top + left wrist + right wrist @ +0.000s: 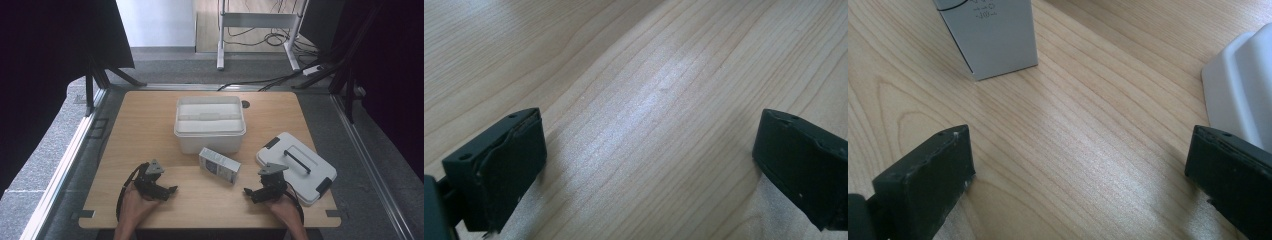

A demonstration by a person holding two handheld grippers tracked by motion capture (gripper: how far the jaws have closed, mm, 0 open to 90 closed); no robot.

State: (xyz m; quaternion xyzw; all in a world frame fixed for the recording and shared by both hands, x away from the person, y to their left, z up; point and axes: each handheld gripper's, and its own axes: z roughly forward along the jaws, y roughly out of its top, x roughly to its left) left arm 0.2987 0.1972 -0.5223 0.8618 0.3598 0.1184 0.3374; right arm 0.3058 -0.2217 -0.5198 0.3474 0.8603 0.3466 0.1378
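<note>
While both tongs rest low on the table (150,130), the small grey carton (219,164) lies between them, nearer the right tongs (251,193) than the left tongs (171,191), touching neither. Both stand wide, holding nothing. Right gripper view cuts off the carton's top; its print is probably too blurred to read.

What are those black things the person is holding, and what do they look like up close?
They are two hand-held tools, one per hand. The left tool and the right tool are both black, each topped with a grey three-cornered plate and trailing a black cable that loops back by the wrist. Each ends in two blocky, matt black jaws with small holes along the top edge. The forearms are bare, with no sleeves.
</note>
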